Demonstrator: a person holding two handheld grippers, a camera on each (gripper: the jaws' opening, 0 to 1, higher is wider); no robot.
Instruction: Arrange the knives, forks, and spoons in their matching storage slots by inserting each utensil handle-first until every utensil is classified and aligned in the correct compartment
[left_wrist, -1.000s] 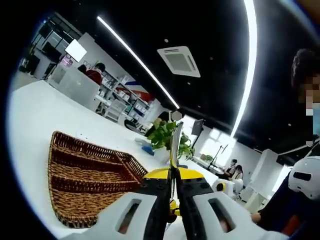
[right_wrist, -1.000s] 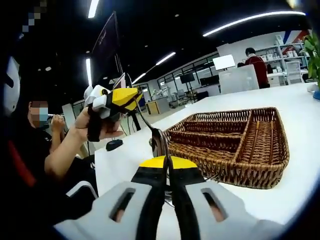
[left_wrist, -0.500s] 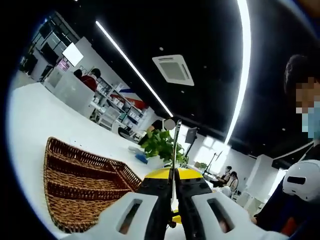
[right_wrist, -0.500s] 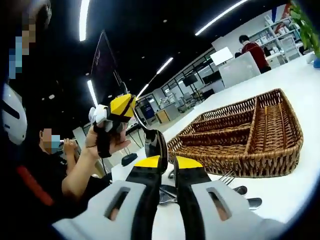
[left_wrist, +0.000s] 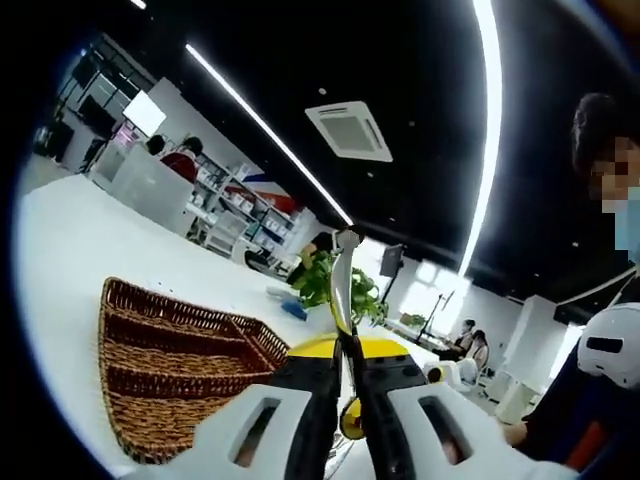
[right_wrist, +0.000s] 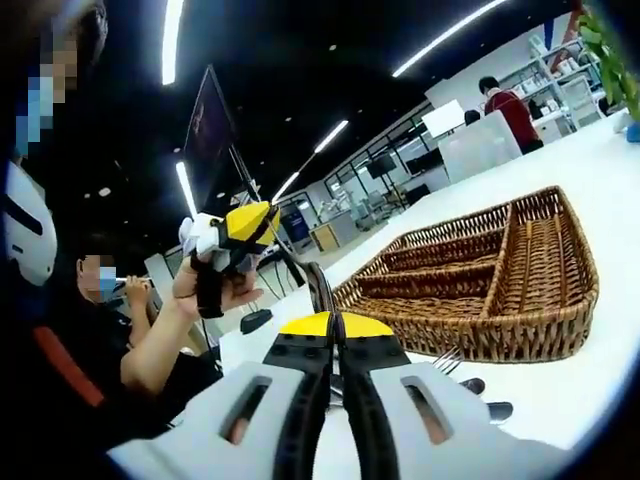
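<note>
My left gripper (left_wrist: 343, 348) is shut on a slim metal utensil (left_wrist: 340, 282) that stands up between the jaws, with a rounded end on top; its kind is unclear. A hand holds this same left gripper (right_wrist: 240, 224) up at the left of the right gripper view. My right gripper (right_wrist: 335, 326) is shut on a spoon (right_wrist: 320, 290) whose bowl points up. The wicker tray (right_wrist: 520, 340) with its long compartments lies on the white table to the right. That tray (left_wrist: 130, 440) sits low and left of my left gripper in the left gripper view.
Loose utensils (right_wrist: 478, 386), a fork among them, lie on the table in front of the tray. A potted plant (left_wrist: 322, 284) stands beyond the tray. A person (right_wrist: 95, 330) sits close at the left. Desks, shelves and other people fill the far room.
Both views shifted a little with the hands. The utensil in my left gripper now leans slightly left. Both grippers stayed shut on what they hold.
</note>
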